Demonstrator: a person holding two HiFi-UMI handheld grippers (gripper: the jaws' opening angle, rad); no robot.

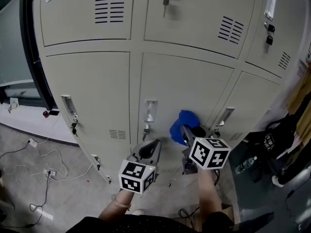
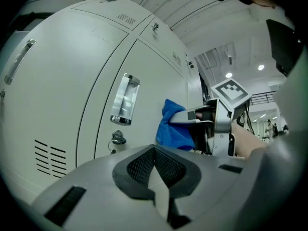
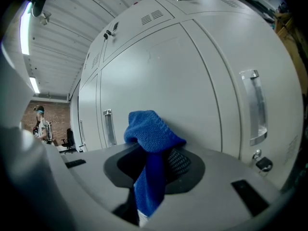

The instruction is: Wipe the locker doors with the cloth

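1. The blue cloth [image 3: 151,134] is bunched into a wad. It is clamped in the right tongs [image 3: 154,170], with its bulk bulging past the tips and a tail hanging down between the jaws.
2. In the head view the cloth [image 1: 183,124] sits low on the middle locker door [image 1: 189,81], near that door's right edge. It looks to be against the panel, but none of the views settles whether it is actually touching.
3. The right tongs [image 1: 187,132] point at the door from below, so the step in hand is judged to be wiping this lower panel.
4. To do it well, only the soft wad should meet the metal, never the tong tips. Pressure should be even, and overlapping strokes should run from edge to edge.
5. The grip should be kept firm, since friction could drag the cloth out of the jaws.
6. To the left on the same door are the handle recess [image 1: 150,110] and the key [image 1: 146,130] below it. The cloth could snag there, so strokes should go around them.
7. The left tongs [image 2: 155,170] are closed tip to tip with nothing between them. They hang just beside the right pair, clear of the door.
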